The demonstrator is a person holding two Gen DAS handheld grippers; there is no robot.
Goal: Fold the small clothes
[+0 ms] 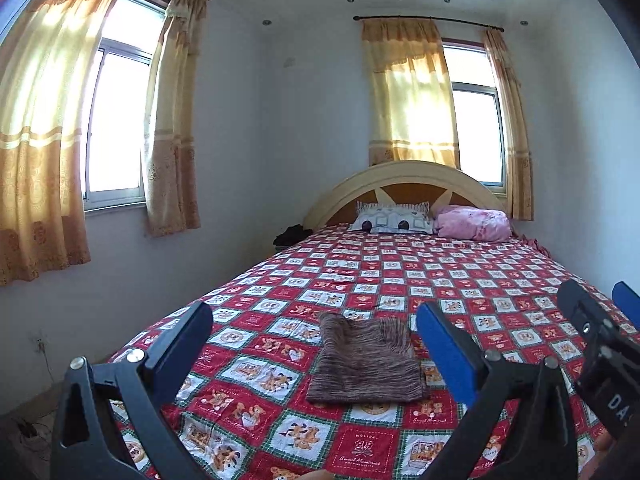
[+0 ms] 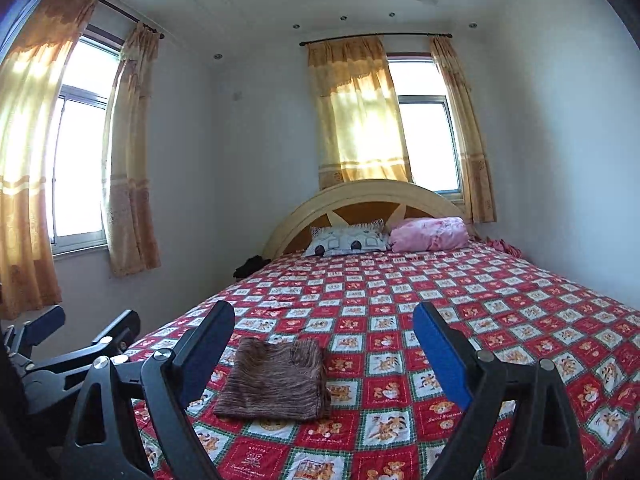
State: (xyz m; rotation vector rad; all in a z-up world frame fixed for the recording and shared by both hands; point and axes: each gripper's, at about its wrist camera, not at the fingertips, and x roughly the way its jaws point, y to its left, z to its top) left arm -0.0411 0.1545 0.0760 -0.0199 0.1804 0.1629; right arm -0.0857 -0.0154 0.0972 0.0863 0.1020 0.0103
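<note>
A brown striped knit garment (image 1: 366,362) lies folded into a flat rectangle on the red checked bedspread (image 1: 440,280), near the foot of the bed. My left gripper (image 1: 314,322) hovers above and short of it, jaws wide apart, nothing between them. In the right wrist view the same garment (image 2: 276,380) lies low and left of centre. My right gripper (image 2: 324,320) is likewise open and empty, held above the bed and clear of the cloth. The right gripper's body shows at the right edge of the left wrist view, and the left gripper (image 2: 94,320) at the left edge of the right wrist view.
A patterned pillow (image 1: 394,220) and a bundled pink blanket (image 1: 474,222) lie against the curved headboard (image 1: 404,176). A dark heap (image 1: 292,234) sits beside the bed's left side. Curtained windows (image 1: 116,120) line the left and back walls. Floor runs along the bed's left.
</note>
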